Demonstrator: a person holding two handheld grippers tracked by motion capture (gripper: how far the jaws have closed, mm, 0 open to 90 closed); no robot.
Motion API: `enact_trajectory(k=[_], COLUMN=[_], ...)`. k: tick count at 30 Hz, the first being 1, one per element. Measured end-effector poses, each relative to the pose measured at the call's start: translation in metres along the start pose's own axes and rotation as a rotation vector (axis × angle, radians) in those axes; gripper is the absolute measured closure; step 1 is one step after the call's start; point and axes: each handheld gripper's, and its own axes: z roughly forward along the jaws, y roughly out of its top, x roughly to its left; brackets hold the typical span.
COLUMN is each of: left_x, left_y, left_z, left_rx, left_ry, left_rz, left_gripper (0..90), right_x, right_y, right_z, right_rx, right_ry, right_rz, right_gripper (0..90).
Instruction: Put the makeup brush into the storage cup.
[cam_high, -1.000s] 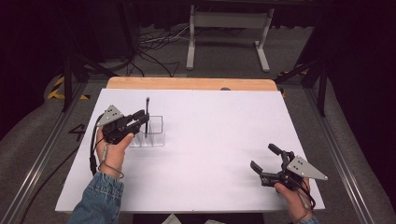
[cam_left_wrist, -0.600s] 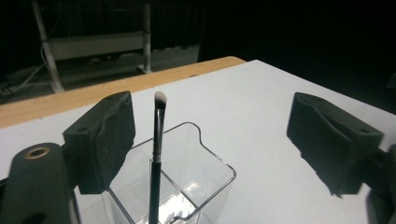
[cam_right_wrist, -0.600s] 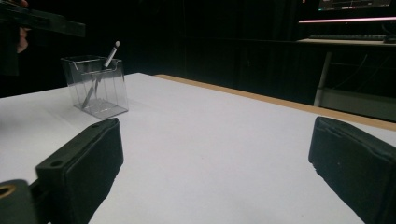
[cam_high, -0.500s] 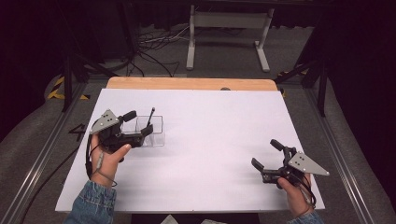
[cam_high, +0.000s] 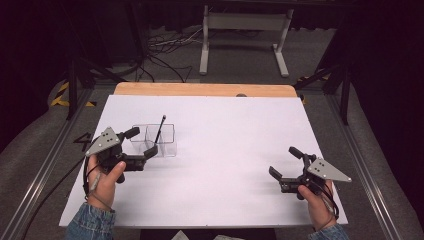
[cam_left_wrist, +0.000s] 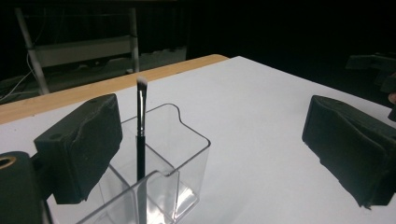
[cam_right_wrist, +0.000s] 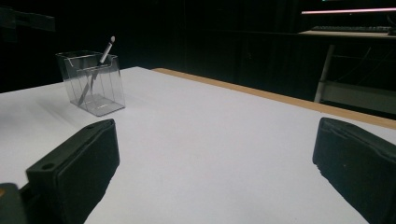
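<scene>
A clear two-compartment container (cam_high: 168, 148) stands on the white table at the left. A thin black brush (cam_high: 159, 130) with a pale tip leans in it, touched by nothing. My left gripper (cam_high: 142, 141) sits just left of the container, open; its jaws have just been opening and press on nothing. In the left gripper view the brush (cam_left_wrist: 140, 140) stands in the container (cam_left_wrist: 189, 156) ahead of the wide-apart pads (cam_left_wrist: 86, 147). My right gripper (cam_high: 284, 161) rests low at the table's right front, open and empty. Its view shows the container (cam_right_wrist: 100, 91) and brush (cam_right_wrist: 108, 49) far off.
The white table top (cam_high: 235, 135) ends in a wooden strip (cam_high: 200, 89) along the far edge. Beyond it on the floor stand a metal frame (cam_high: 242, 37) and loose cables (cam_high: 160, 50). Metal rails run along both sides of the table.
The left gripper let go of the brush it held upright over the container and drew back to the left and toward the person. The brush now leans in the container. The right gripper stayed put.
</scene>
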Motion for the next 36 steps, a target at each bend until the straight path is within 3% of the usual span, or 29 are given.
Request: enact_trajectory(k=[11, 14, 17, 26, 29, 36], left_x=[-0.002, -0.003, -0.003, -0.003, -0.003, -0.002], left_y=[-0.014, -0.02, -0.028, -0.048, -0.054, -0.069], left_z=[-0.022, -0.028, -0.032, -0.036, -0.037, -0.038], left_rx=[-0.016, -0.023, -0.012, -0.024, -0.025, -0.024], left_ry=[-0.031, -0.054, -0.071, -0.119, -0.127, -0.133], left_rz=[0.027, 0.014, 0.031, 0.036, 0.041, 0.019], left_gripper=[4.5, 4.2, 3.2, 3.2, 2.9, 2.8], right_x=[-0.003, -0.002, -0.002, -0.001, -0.001, 0.001], right_y=[-0.002, -0.003, -0.004, -0.006, -0.008, -0.011], right_z=[0.002, 0.004, 0.004, 0.005, 0.005, 0.006], right_rx=[0.042, 0.054, 0.059, 0.08, 0.084, 0.098], right_ry=[-0.003, 0.005, 0.003, 0.019, 0.027, 0.041], right_rz=[0.006, -0.003, 0.007, -0.009, 0.011, -0.006], right_gripper=[0.9, 0.8, 0.8, 0.8, 0.7, 0.6])
